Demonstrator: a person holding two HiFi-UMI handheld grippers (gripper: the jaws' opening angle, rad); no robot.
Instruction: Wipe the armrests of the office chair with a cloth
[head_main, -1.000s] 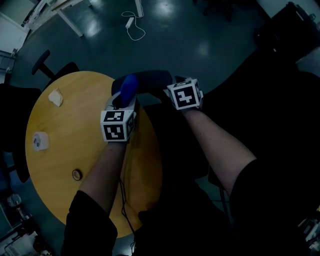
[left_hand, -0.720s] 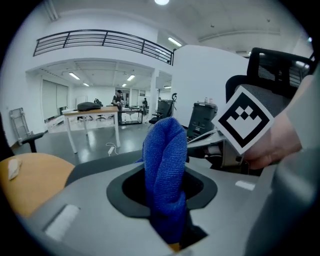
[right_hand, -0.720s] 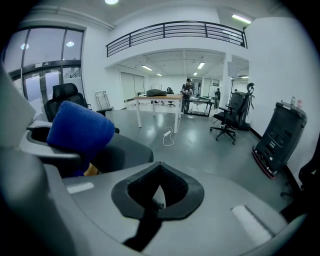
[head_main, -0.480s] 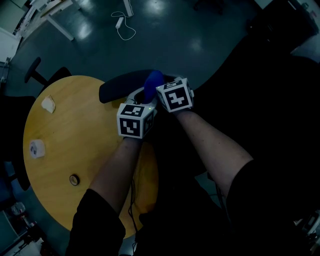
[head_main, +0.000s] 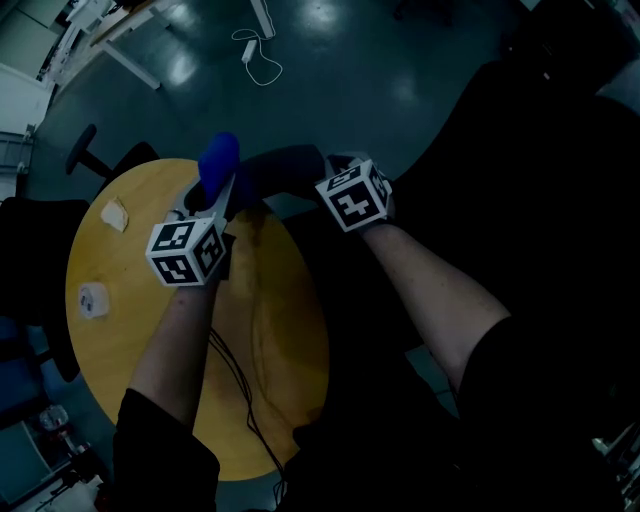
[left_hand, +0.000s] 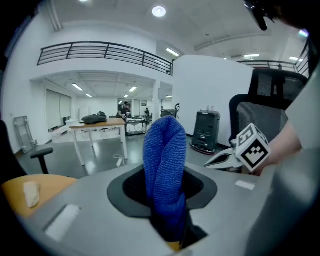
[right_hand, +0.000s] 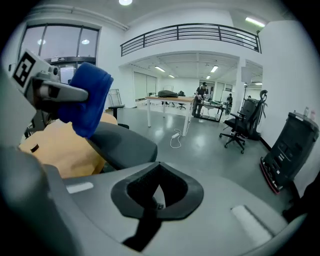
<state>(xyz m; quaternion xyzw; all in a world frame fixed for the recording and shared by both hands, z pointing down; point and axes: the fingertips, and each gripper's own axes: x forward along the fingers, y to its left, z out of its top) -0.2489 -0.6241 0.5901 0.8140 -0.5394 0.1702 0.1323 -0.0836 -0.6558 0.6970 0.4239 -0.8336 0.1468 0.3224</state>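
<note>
From the head view, the left gripper (head_main: 212, 198) holds a blue cloth (head_main: 218, 166). The cloth sticks up over the edge of the round yellow table (head_main: 120, 340). It is just beside the left end of the dark armrest (head_main: 285, 166). I cannot tell if it touches the armrest. The right gripper (head_main: 328, 170) is at the other end of the armrest. A small white scrap (head_main: 115, 214) lies on the table, well away from the grippers.

In the left gripper view, the left gripper (left_hand: 170, 227) is squeezed tight on the blue cloth (left_hand: 164, 165). The cloth stands up tall from the jaws like a fat roll. The right gripper (left_hand: 216, 161) is off to the right. The yellow table (left_hand: 17, 187) shows at the left, with the white scrap (left_hand: 31, 193) on it.

In the right gripper view, the right gripper (right_hand: 153, 197) has its jaws pressed together, with nothing in them. The armrest (right_hand: 122, 144) lies just ahead of it. The left gripper (right_hand: 59, 91) holds the blue cloth (right_hand: 91, 97) just above the armrest's far end. The table (right_hand: 62, 147) is behind.
</note>
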